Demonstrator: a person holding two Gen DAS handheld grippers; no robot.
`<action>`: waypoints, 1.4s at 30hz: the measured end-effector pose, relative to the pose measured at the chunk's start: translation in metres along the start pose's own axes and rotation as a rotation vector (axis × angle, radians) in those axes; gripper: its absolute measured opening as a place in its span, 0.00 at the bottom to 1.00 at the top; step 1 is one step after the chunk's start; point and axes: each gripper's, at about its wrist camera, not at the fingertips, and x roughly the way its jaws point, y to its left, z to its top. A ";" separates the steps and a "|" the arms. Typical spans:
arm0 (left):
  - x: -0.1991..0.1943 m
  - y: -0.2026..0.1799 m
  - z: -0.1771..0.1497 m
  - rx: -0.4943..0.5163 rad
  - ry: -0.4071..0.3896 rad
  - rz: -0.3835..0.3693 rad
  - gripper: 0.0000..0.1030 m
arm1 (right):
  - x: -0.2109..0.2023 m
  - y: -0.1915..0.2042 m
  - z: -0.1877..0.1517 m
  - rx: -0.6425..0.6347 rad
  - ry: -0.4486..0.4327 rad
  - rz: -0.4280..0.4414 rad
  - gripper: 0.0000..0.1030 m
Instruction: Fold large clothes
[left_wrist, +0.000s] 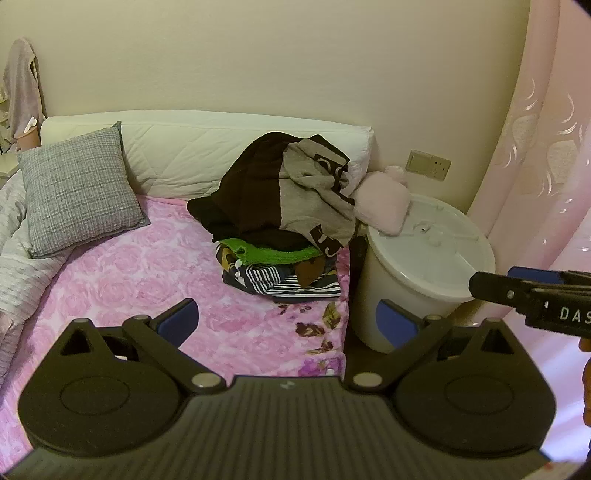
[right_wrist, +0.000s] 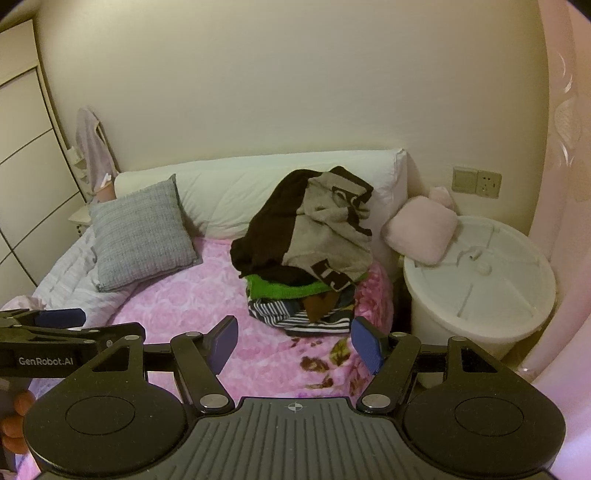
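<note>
Clothes pile (left_wrist: 280, 218) heaped centre frame on bed (left_wrist: 147, 266), against pillow, untouched. Left hand-held gripper (left_wrist: 288, 321) and right hand-held gripper (right_wrist: 293, 341) both spread, empty, aimed downward for first pick.

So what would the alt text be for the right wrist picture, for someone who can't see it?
The right gripper, jaws open and empty, points at a heap of clothes on a bed with a pink floral blanket. A grey cushion leans at the left, a white lidded bin stands at the right, and the left gripper shows at the left edge.
</note>
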 end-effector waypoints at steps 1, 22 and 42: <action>0.001 0.002 0.002 0.002 -0.001 -0.001 0.98 | 0.001 0.000 0.002 0.002 -0.001 0.000 0.63; 0.002 0.016 0.001 -0.001 -0.003 -0.029 0.98 | 0.004 0.012 0.000 0.008 -0.004 -0.021 0.63; 0.005 0.027 0.003 -0.028 -0.001 -0.011 0.98 | 0.013 0.018 0.004 -0.008 0.007 0.000 0.63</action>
